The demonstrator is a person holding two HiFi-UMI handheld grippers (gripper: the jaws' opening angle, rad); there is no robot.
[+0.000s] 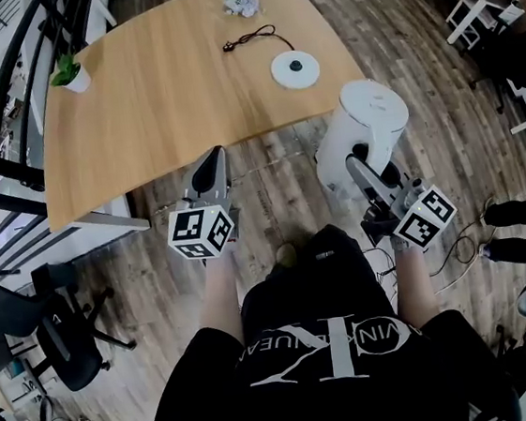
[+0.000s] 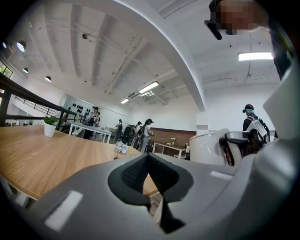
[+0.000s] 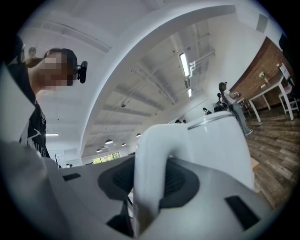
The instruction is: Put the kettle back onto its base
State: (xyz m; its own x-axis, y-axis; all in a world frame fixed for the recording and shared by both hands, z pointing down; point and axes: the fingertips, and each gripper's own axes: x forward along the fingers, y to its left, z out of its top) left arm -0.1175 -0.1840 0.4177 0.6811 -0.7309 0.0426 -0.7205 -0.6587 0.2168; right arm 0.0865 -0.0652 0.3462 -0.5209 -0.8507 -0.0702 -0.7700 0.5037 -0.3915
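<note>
A white electric kettle hangs in the air over the wooden floor, just off the table's near edge. My right gripper is shut on its handle, which fills the gap between the dark pads in the right gripper view. The kettle's round white base lies on the wooden table, beyond the kettle, with a black cord running from it. My left gripper is level at the table's near edge, to the left of the kettle; its jaws meet and hold nothing. The kettle also shows at the right of the left gripper view.
A small potted plant stands at the table's left edge and a crumpled wrapper at its far side. A black office chair is on the floor at the left. White desks and several people are farther off.
</note>
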